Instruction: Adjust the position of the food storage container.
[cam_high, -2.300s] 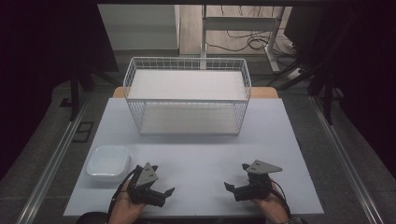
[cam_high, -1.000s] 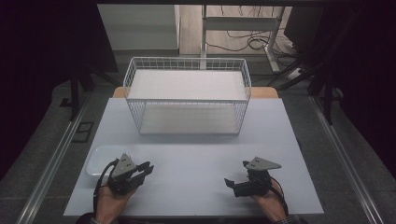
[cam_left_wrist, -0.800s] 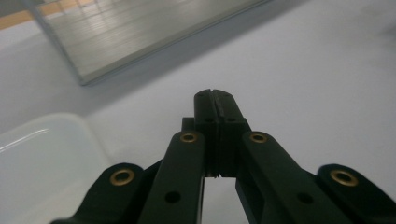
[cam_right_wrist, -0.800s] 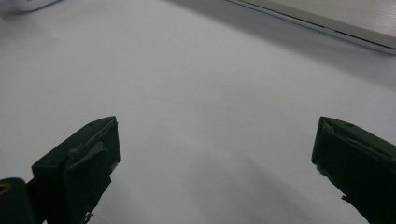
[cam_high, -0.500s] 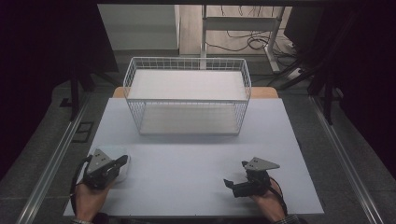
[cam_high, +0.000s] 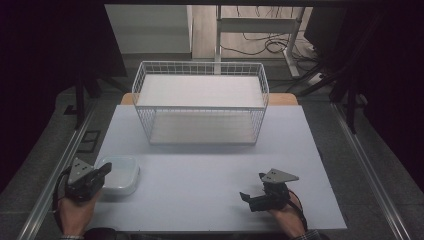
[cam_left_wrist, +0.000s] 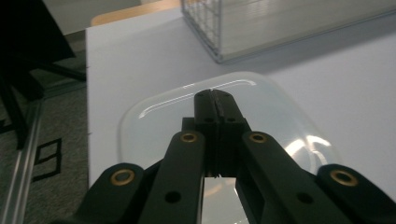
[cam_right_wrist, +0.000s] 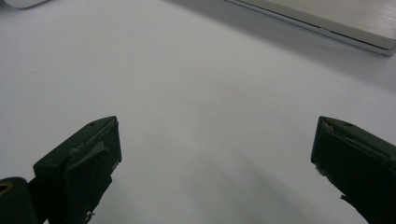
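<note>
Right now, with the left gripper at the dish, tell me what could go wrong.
1. The left gripper is shut, its tips over the dish; whether it holds the rim is unclear. If not, the dish may stay put or slip when lifted.
2. The dish sits near the table's left edge, so a sideways nudge might push it off.
3. The basket stands behind; a low carry could catch the dish on its rim.
</note>
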